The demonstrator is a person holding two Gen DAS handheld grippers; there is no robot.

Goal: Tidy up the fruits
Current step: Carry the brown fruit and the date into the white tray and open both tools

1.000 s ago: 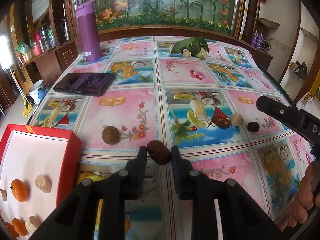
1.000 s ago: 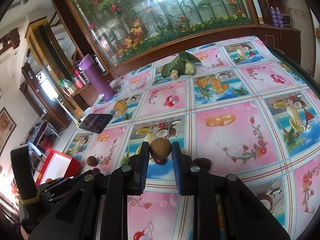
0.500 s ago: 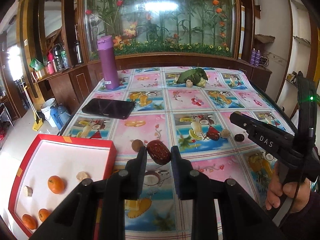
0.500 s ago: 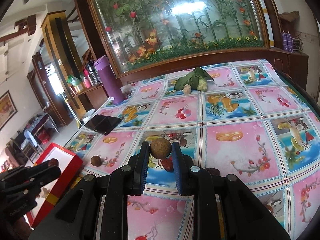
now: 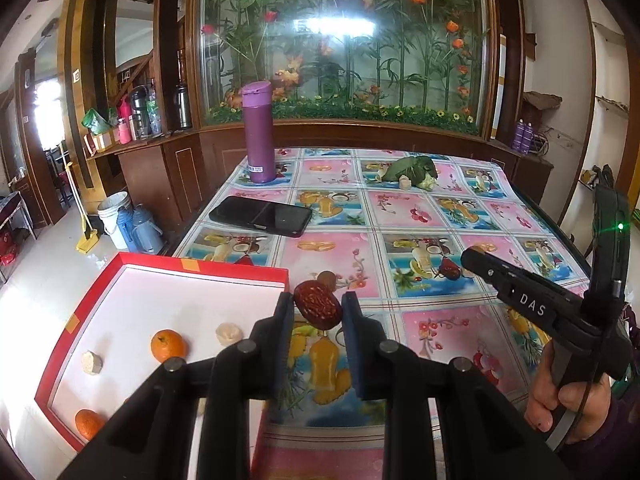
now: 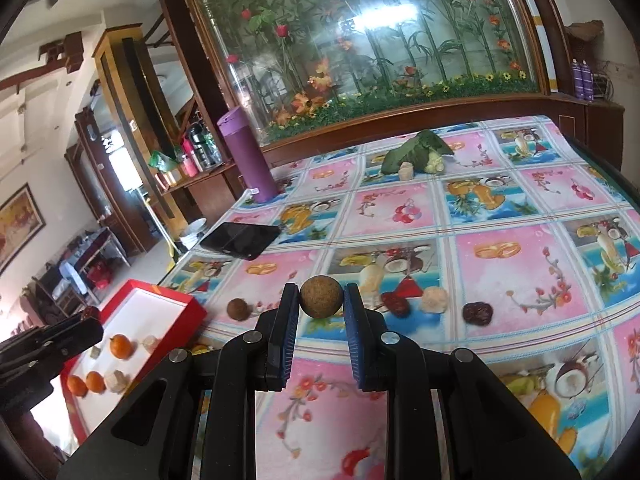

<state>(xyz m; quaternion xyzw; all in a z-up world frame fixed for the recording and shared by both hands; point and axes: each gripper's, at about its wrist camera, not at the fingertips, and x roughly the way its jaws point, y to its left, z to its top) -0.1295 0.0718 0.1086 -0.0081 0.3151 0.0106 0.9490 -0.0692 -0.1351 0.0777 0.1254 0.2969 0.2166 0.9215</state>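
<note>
My left gripper (image 5: 316, 308) is shut on a wrinkled red date (image 5: 318, 305), held in the air by the right rim of the red box (image 5: 208, 267). The box has a white floor with oranges (image 5: 168, 345) and pale chunks (image 5: 229, 333). My right gripper (image 6: 321, 297) is shut on a round brown longan (image 6: 321, 296) above the table. On the cloth lie another longan (image 6: 238, 309), two dates (image 6: 395, 303) (image 6: 477, 313) and a pale chunk (image 6: 435, 300). The right gripper also shows in the left wrist view (image 5: 470, 258).
A black phone (image 5: 260, 216) lies at the table's left side. A purple flask (image 5: 259, 133) stands at the back left. A green leafy bundle (image 5: 412, 168) with a pale chunk lies at the back. The red box overhangs the table's left front corner (image 6: 160, 304).
Both grippers have risen and pulled back with their fruit. The left one has swung left, so the red box now lies closer under it.
</note>
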